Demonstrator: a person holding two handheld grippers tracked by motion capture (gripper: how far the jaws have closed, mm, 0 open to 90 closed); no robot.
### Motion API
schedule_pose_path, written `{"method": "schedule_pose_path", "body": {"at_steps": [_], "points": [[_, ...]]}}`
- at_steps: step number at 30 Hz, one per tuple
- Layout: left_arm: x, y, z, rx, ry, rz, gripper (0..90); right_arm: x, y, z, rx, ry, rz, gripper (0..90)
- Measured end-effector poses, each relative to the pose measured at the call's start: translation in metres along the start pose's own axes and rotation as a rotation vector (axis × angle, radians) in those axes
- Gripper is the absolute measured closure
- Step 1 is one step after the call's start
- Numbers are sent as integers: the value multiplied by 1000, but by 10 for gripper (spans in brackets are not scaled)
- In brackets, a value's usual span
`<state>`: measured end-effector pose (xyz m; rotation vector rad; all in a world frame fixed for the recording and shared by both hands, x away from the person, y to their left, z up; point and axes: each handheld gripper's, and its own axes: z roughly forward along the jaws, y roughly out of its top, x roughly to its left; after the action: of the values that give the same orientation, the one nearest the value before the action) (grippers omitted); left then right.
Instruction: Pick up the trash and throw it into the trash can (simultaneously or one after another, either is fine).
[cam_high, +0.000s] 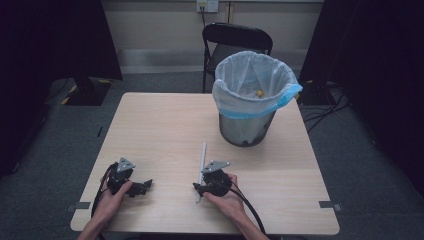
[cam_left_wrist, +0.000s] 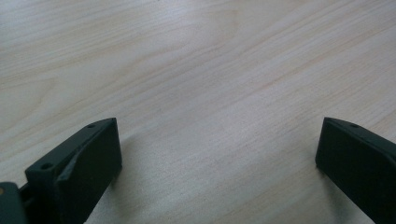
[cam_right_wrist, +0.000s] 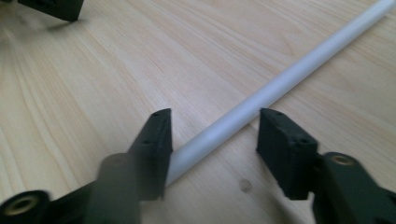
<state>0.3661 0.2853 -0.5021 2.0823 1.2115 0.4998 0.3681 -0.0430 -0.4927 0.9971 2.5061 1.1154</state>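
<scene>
A thin white tube lies flat on the light wooden table, near the middle of its near half, running from near to far and leaning slightly right at its far end. No writing or label can be read on it or on anything else in sight.

The right gripper sits low at the tube's near end, held in the person's right hand, whose forearm comes in from the near edge. In the right gripper view its jaws are partly spread and straddle the tube: the left jaw is touching or almost touching it, the right jaw stands apart, so the tube is not pinched.

The left gripper rests on the table well to the left, pointing right, held in the left hand. In the left gripper view its jaws are spread wide over bare wood.

Farther off, at the far right of the table, stands a metal bin lined with a pale blue bag; a small yellow object lies inside. A black chair stands behind the table.
</scene>
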Motion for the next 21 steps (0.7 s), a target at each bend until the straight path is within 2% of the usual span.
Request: {"method": "schedule_pose_path", "body": {"at_steps": [3, 4, 7, 8, 9, 10, 11, 12, 17, 19, 20, 21], "points": [[0, 0, 0, -1, 0, -1, 0, -4, -2, -4, 8, -1, -1, 558], [0, 0, 0, -1, 0, -1, 0, -8, -3, -7, 19, -14, -7, 616], [0, 0, 0, 0, 0, 0, 0, -11, -5, -11, 24, -11, -11, 649], [0, 0, 0, 0, 0, 0, 0, -13, -7, -13, 28, -3, -17, 705], [0, 0, 0, 0, 0, 0, 0, -13, -7, -13, 28, -3, -17, 705], [0, 0, 0, 0, 0, 0, 0, -16, -8, -14, 28, -4, -22, 756], [0, 0, 0, 0, 0, 0, 0, -16, -8, -14, 28, -4, -22, 756], [0, 0, 0, 0, 0, 0, 0, -18, -8, -15, 30, -3, -13, 795], [0, 0, 0, 0, 0, 0, 0, -22, -8, -15, 27, -1, -6, 793], [0, 0, 0, 0, 0, 0, 0, -23, -9, -16, 23, 13, 5, 728], [0, 0, 0, -3, -1, -4, 0, -22, -10, -18, 32, 11, 2, 648], [0, 0, 0, -3, -1, -4, 0, -22, -10, -18, 32, 11, 2, 648]]}}
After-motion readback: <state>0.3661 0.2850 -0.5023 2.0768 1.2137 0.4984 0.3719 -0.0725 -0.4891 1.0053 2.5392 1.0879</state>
